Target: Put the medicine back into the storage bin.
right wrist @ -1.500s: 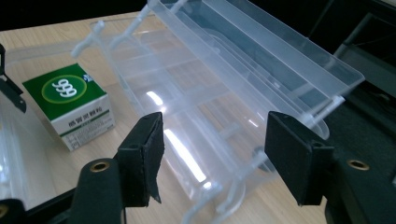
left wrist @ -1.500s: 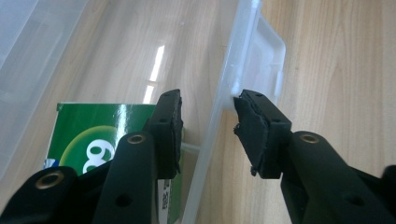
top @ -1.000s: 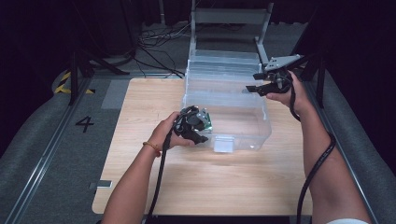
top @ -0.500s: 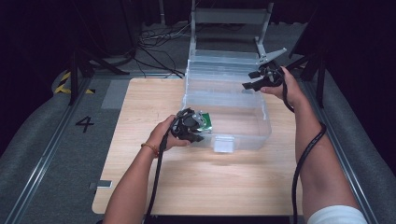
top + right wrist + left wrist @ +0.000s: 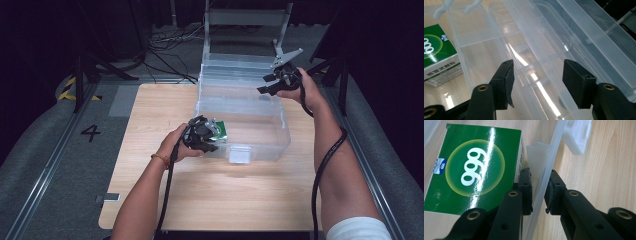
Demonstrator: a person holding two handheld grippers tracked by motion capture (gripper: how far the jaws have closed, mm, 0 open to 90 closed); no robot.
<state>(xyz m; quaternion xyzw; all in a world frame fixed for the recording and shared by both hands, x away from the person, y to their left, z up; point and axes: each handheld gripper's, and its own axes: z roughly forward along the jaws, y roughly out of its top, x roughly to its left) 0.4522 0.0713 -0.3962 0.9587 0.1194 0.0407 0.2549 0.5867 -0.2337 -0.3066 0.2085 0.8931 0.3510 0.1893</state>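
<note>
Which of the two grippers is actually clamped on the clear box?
The left gripper: its jaws pinch the box wall beside the green carton. The right gripper stands open over it.

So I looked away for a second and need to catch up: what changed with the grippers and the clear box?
The left gripper has just closed onto the near wall of the clear plastic box, one jaw inside, one outside. The right gripper shifted slightly left along the far rim, jaws open. The box and the green carton inside it stayed put.
</note>
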